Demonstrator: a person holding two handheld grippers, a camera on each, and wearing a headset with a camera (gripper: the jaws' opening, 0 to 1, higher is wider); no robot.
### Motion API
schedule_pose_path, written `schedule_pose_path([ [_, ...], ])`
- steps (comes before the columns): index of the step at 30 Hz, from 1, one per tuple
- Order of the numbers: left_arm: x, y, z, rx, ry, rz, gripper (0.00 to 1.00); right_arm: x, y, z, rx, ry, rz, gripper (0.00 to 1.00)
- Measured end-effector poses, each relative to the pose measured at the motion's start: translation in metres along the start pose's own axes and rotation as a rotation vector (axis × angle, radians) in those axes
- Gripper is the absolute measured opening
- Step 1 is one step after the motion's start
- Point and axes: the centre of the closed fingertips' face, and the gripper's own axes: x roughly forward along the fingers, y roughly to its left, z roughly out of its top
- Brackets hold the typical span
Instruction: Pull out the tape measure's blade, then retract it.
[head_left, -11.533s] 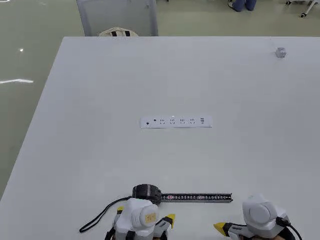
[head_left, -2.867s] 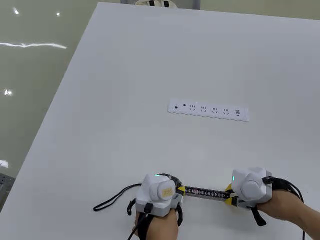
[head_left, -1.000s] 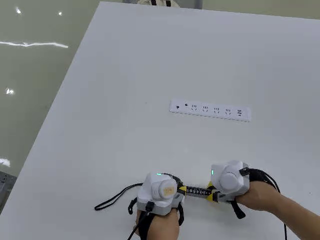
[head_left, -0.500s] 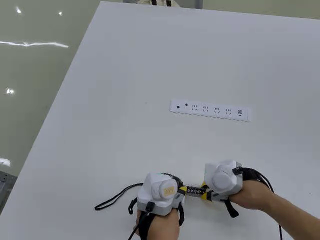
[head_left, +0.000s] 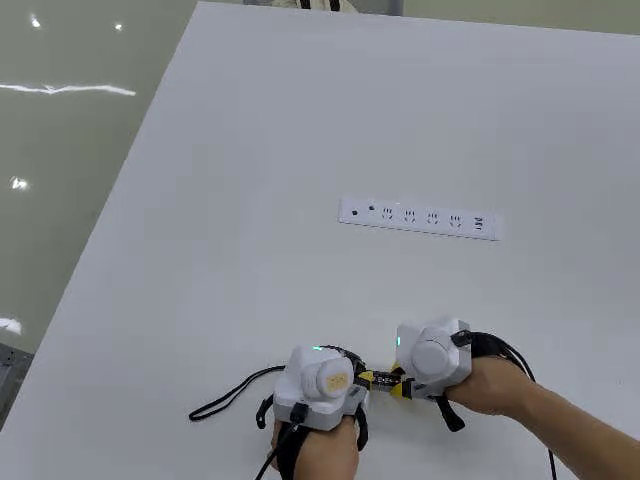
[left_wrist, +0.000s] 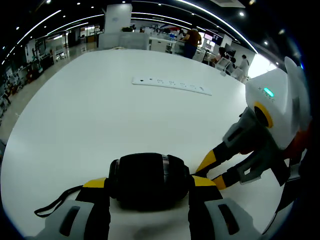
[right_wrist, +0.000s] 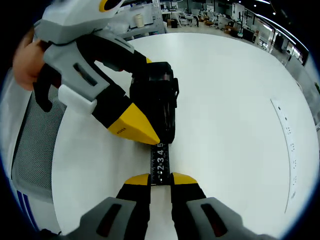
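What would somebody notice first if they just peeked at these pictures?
At the near edge of the big white table, the left gripper clamps a black tape measure while the right gripper pinches its blade, with just a short numbered stretch showing between them. Further back, a white power strip lies flat in the middle of the table.

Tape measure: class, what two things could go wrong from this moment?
1. The right gripper pinches the blade close to the case; moving closer could jam its yellow tips against the left gripper.
2. If the pinch slips, the short exposed blade may snap back.
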Motion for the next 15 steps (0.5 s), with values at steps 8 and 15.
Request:
schedule_pose_path([
  [8, 0.001, 0.0, 0.0, -0.002, 0.002, 0.0, 0.6, 0.004, 0.0, 0.008, -0.012, -0.011, -0.011, 0.15],
  [15, 0.0, 0.0, 0.0, -0.005, 0.001, 0.001, 0.6, 0.006, 0.0, 0.013, -0.033, -0.019, -0.018, 0.15],
])
